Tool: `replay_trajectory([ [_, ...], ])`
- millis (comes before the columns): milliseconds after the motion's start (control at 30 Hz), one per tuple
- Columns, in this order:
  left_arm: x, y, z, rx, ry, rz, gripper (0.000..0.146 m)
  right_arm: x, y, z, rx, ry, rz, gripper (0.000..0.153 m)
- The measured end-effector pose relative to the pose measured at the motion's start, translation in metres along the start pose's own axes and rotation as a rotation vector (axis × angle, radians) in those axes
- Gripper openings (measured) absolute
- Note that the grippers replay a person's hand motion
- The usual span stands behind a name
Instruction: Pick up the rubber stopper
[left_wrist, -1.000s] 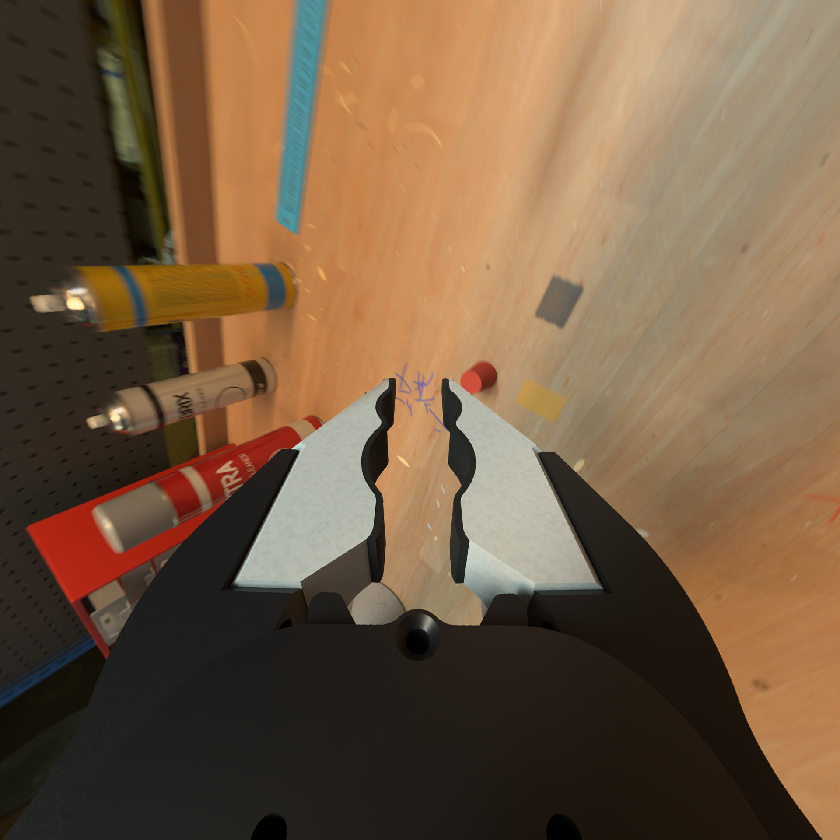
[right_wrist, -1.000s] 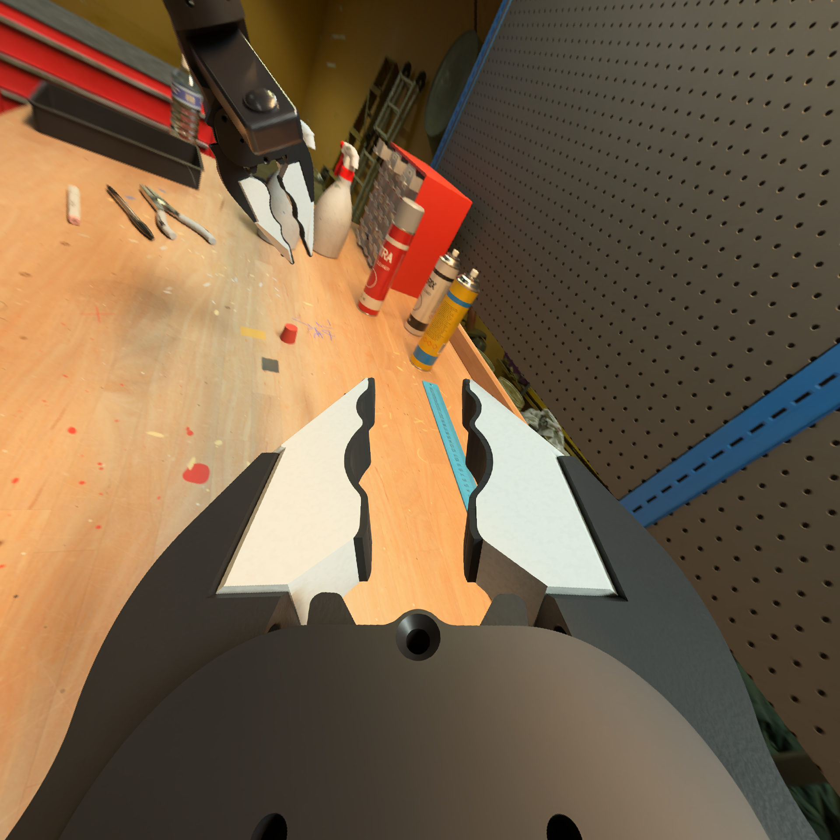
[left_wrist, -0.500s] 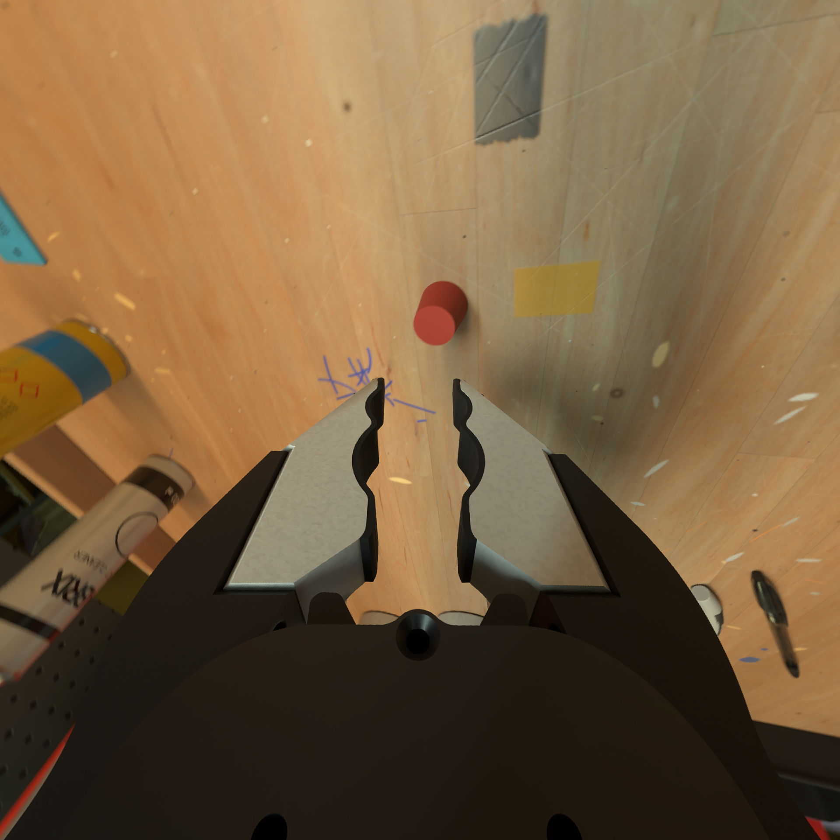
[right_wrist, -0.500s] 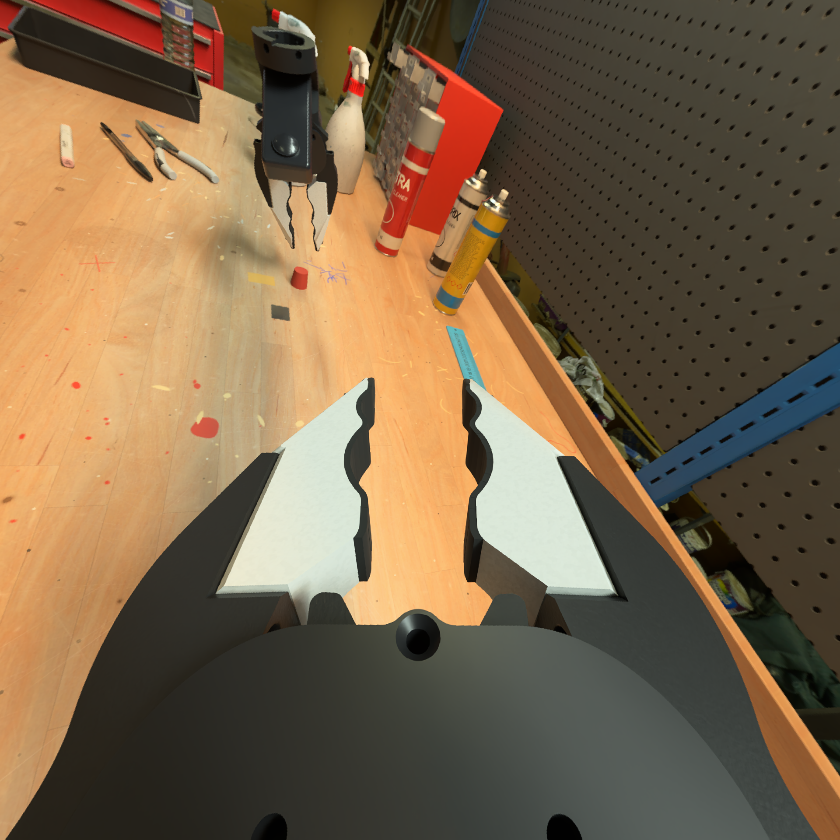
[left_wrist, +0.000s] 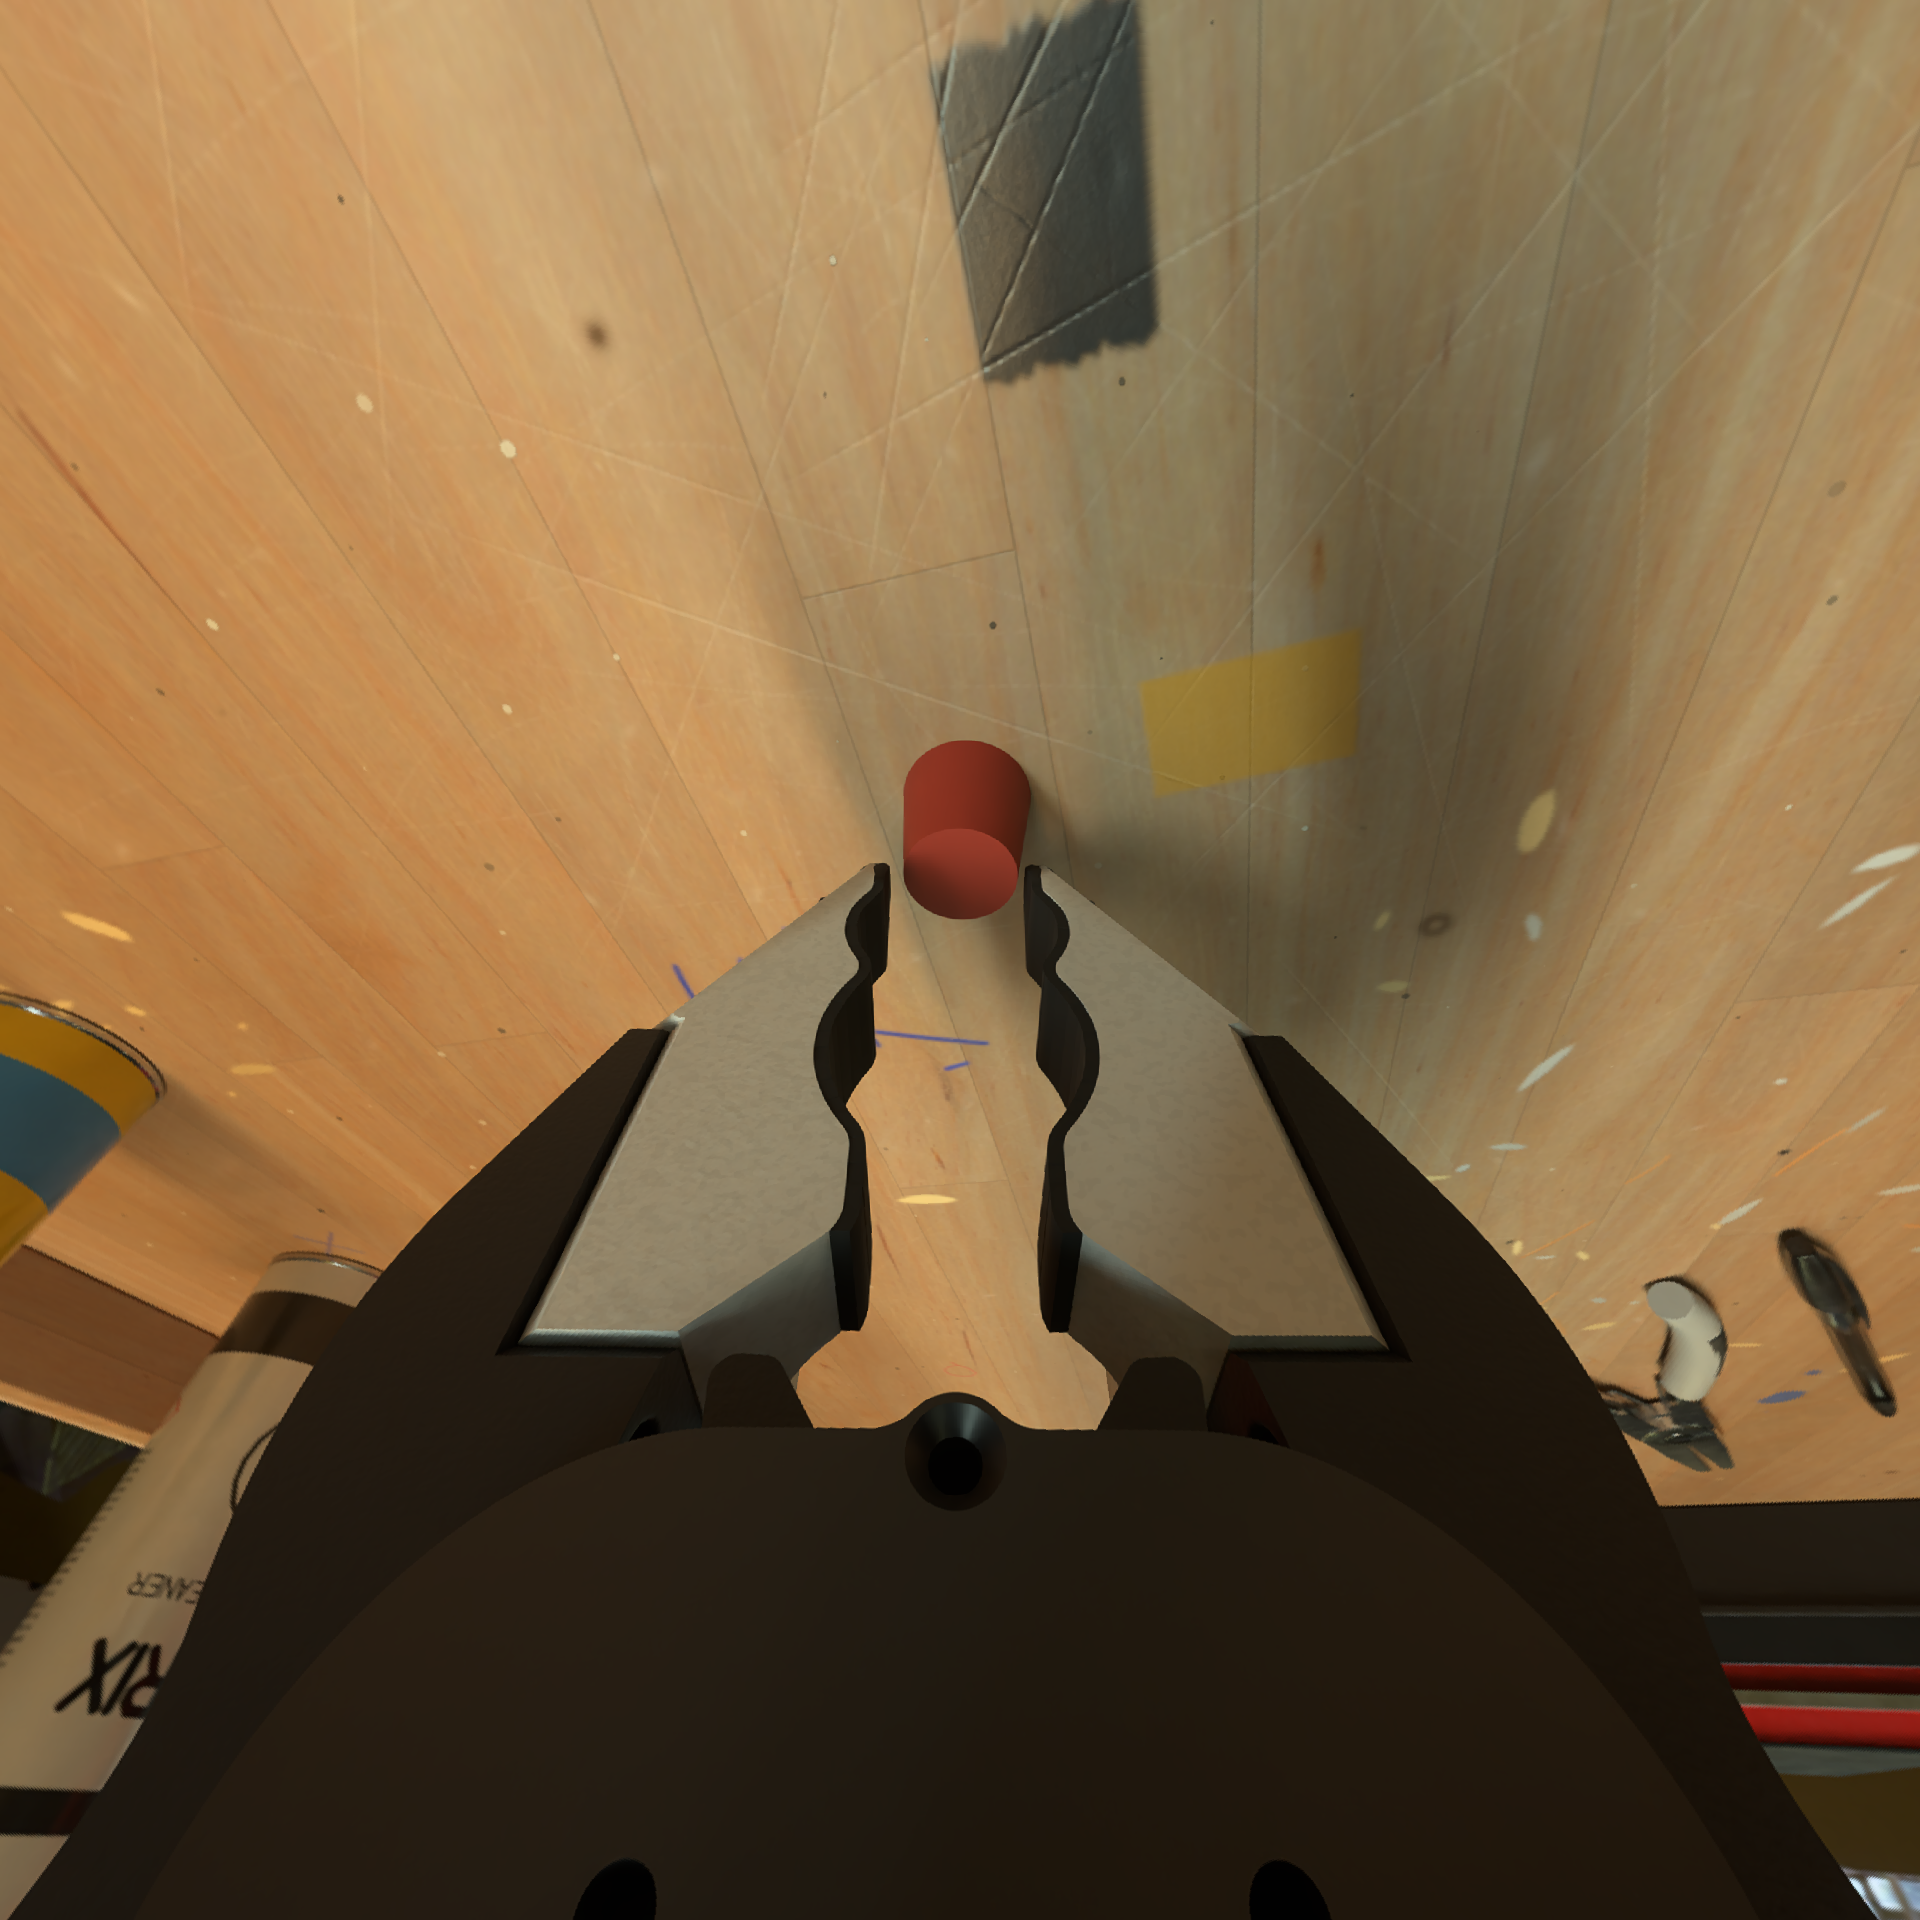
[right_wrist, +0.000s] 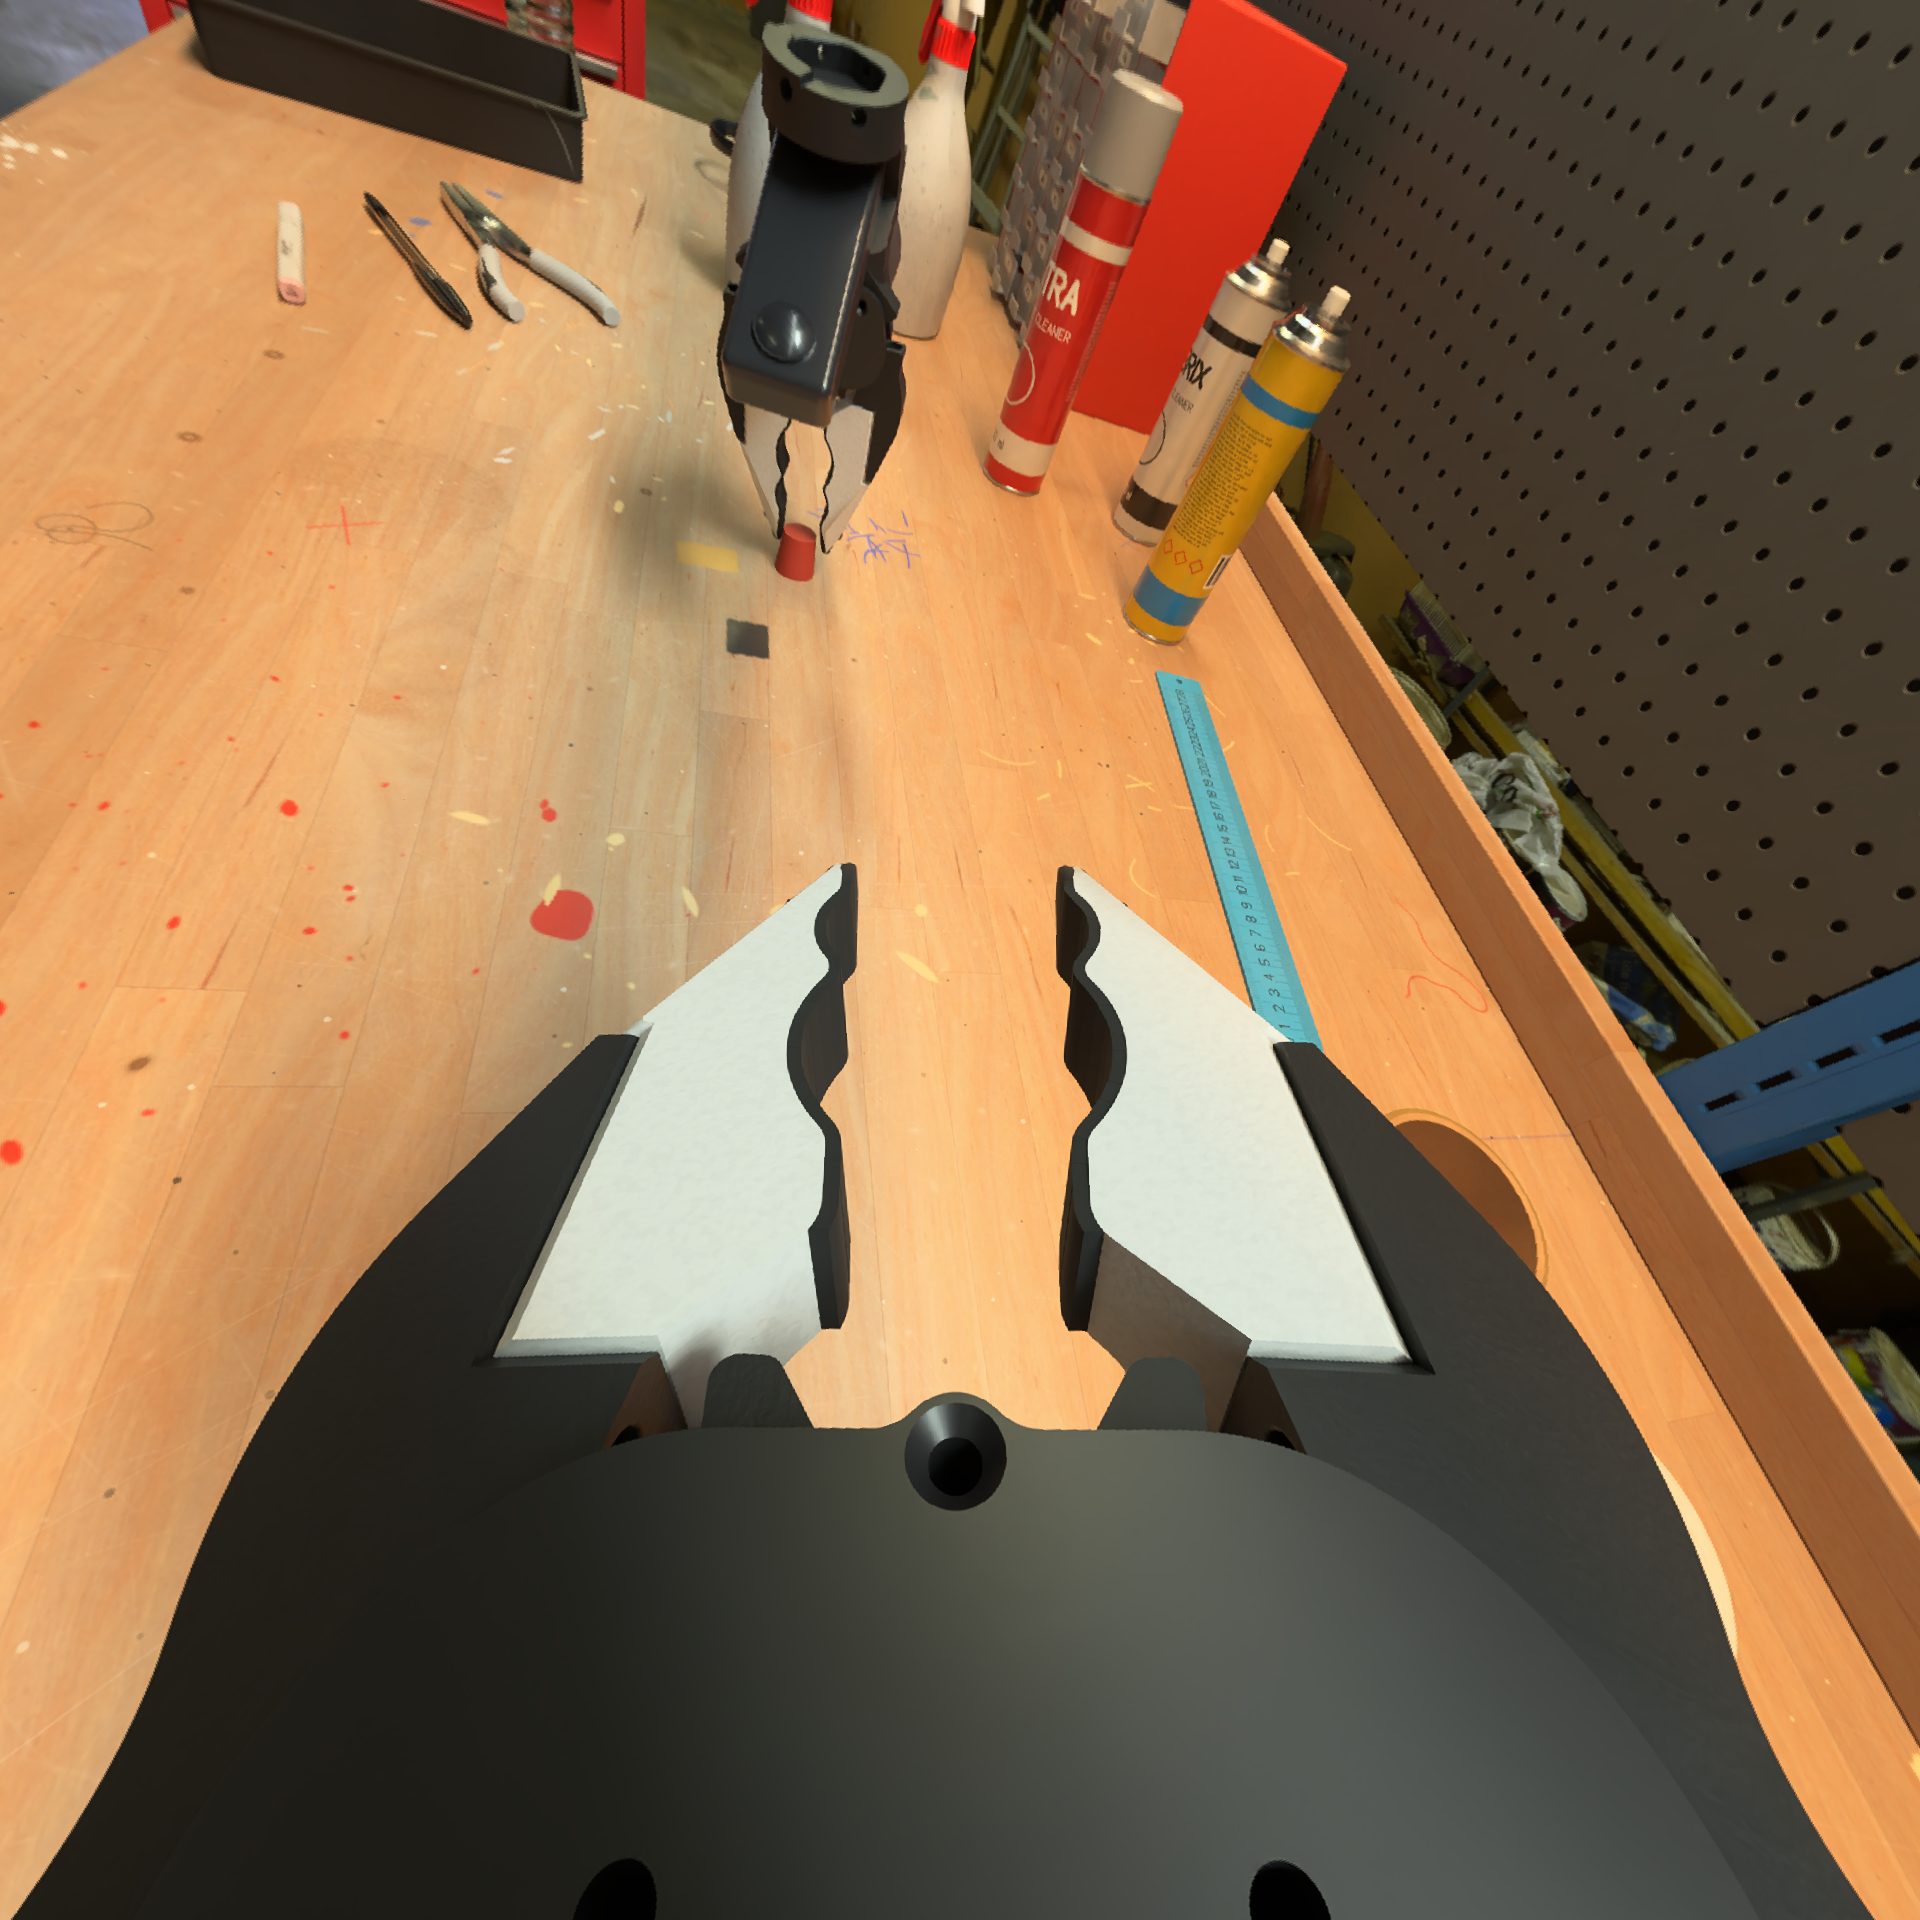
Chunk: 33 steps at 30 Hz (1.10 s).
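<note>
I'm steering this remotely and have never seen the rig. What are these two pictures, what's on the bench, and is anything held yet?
Each picture comes from a camera on one claw, looking along its two fingers. The left claw points down at the red rubber stopper, which stands on the wooden workbench just past its open fingertips. Nothing is held. The right claw hovers open farther back; its view shows the left claw over the stopper from a distance. Also on the bench: spray cans, a blue ruler, pliers and a black tray.

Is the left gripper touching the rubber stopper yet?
Cannot tell. In the left wrist view the open left gripper has its fingertips flanking the rubber stopper with only slivers of gap; the right wrist view is too distant to settle it.
</note>
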<state>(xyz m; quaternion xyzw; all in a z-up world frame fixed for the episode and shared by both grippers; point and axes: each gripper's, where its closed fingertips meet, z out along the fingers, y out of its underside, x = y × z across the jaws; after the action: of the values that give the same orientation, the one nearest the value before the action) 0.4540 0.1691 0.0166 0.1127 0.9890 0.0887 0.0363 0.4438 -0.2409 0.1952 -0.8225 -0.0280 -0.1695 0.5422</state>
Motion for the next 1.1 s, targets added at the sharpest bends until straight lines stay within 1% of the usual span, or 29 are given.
replay_trajectory([
  [67,0.001,0.001,0.0,-0.01,-0.004,-0.041,0.024,0.0,-0.003,-0.004,0.019,-0.005,0.002,0.037],
  [133,0.002,0.004,-0.004,-0.028,-0.002,-0.115,0.019,0.001,-0.007,-0.008,0.041,-0.006,0.003,0.036],
  [233,-0.002,0.01,-0.027,-0.06,-0.083,-0.205,0.019,0.001,-0.016,-0.015,0.085,-0.01,-0.003,0.035],
  [300,-0.003,0.01,-0.052,-0.066,-0.109,-0.282,0.019,0.0,-0.022,-0.019,0.124,-0.019,0.004,0.034],
  [367,-0.004,0.012,-0.081,-0.106,-0.154,-0.331,0.019,-0.002,-0.028,-0.022,0.152,-0.028,0.006,0.034],
  [500,-0.002,0.006,-0.141,-0.203,-0.255,-0.341,0.019,-0.009,-0.043,-0.029,0.199,-0.043,-0.016,0.034],
  [633,0.002,-0.012,-0.208,-0.285,-0.329,-0.344,0.019,-0.02,-0.063,-0.04,0.266,-0.064,-0.048,0.034],
  [733,0.003,-0.046,-0.258,-0.242,-0.369,-0.385,0.019,-0.028,-0.077,-0.053,0.309,-0.067,-0.076,0.034],
  [800,0.005,-0.079,-0.283,-0.159,-0.375,-0.419,0.019,-0.033,-0.084,-0.063,0.325,-0.072,-0.097,0.034],
  [867,0.007,-0.118,-0.299,-0.049,-0.351,-0.478,0.019,-0.039,-0.09,-0.075,0.332,-0.078,-0.112,0.034],
  [967,0.007,-0.182,-0.297,0.135,-0.281,-0.593,0.019,-0.05,-0.097,-0.089,0.355,-0.112,-0.118,0.034],
  [1033,0.008,-0.227,-0.279,0.279,-0.209,-0.669,0.019,-0.058,-0.1,-0.095,0.372,-0.137,-0.122,0.034],
  [1100,0.012,-0.263,-0.25,0.337,-0.154,-0.677,0.019,-0.063,-0.103,-0.1,0.375,-0.151,-0.127,0.034],
])
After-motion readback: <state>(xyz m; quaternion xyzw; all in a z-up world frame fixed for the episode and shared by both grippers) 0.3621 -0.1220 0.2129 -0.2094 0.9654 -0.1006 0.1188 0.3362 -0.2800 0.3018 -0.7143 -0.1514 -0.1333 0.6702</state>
